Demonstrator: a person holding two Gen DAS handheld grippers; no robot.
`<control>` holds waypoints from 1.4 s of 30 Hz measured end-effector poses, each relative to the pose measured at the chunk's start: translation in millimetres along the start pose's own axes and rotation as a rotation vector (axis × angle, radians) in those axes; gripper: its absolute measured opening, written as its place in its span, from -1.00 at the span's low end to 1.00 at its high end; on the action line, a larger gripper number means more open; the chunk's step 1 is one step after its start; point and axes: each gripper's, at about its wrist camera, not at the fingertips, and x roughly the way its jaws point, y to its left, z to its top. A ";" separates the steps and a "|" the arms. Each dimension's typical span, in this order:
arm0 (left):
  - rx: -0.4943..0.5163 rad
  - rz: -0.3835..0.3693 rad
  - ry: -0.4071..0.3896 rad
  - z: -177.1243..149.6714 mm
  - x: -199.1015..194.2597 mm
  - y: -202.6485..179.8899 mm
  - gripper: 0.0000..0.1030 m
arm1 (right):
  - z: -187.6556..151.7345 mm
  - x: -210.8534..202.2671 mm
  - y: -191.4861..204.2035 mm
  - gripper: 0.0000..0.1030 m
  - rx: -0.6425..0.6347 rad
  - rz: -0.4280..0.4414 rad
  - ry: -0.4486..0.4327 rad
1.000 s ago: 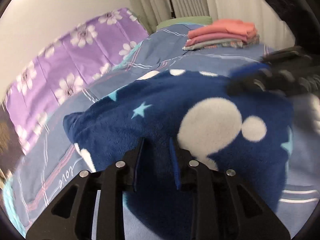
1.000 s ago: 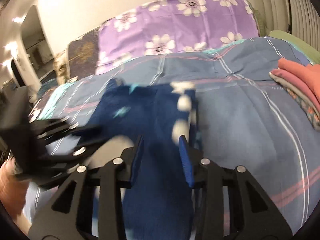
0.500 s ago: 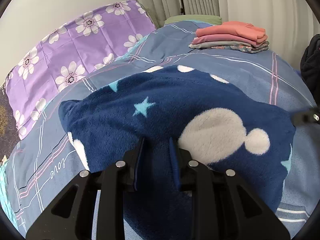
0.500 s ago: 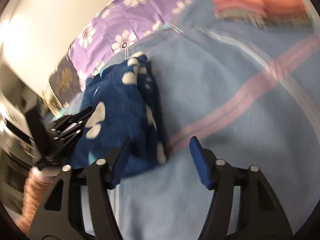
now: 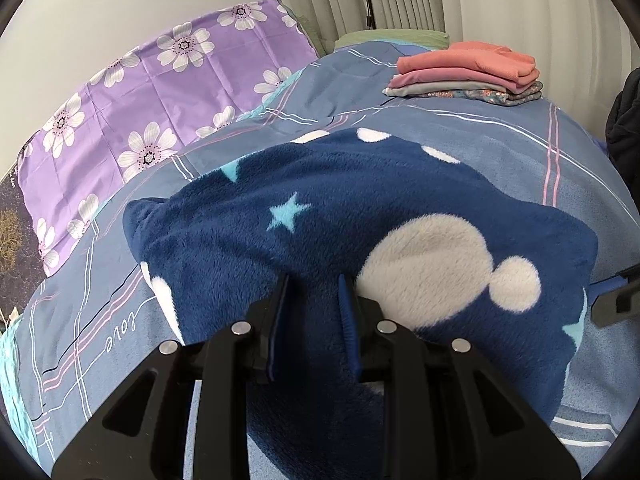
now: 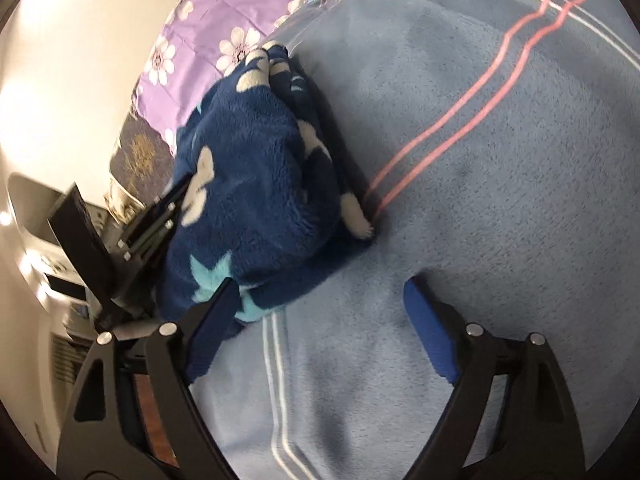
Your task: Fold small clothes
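A dark blue fleece garment (image 5: pixel 360 200) with white spots and pale stars lies bunched and folded on the blue bedspread (image 5: pixel 500 148). My left gripper (image 5: pixel 313 300) is shut on its near edge, with fleece pinched between the pads. The right wrist view shows the same garment (image 6: pixel 248 168) at the left and the left gripper (image 6: pixel 160 216) behind it. My right gripper (image 6: pixel 320 286) is rolled over, its jaws opening wide above bare bedspread (image 6: pixel 480 160) with nothing between them. Its left finger stands just beside the garment's starred corner. Its tip (image 5: pixel 616 300) shows at the right edge of the left wrist view.
A stack of folded clothes (image 5: pixel 468 72), pink and salmon on top, sits at the far side of the bed. A purple flowered cover (image 5: pixel 160 80) lies along the wall at the left. A dark object (image 5: pixel 624 132) stands at the right edge.
My right gripper has let go of the fleece, opened wide, rolled over and sunk to the bedspread beside the garment. The left gripper has kept its grip in place.
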 end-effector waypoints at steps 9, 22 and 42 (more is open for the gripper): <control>-0.004 -0.013 -0.022 -2.0 -0.1 1.6 -0.52 | 8.4 18.4 0.5 0.96 0.214 0.067 -0.040; -0.091 -0.091 -0.075 -3.1 -5.1 17.1 -0.45 | 21.0 47.3 27.4 0.95 0.129 -0.037 -0.149; -0.748 -0.423 -0.037 -0.2 108.2 155.8 0.08 | 22.4 34.3 50.5 0.25 -0.101 -0.062 -0.193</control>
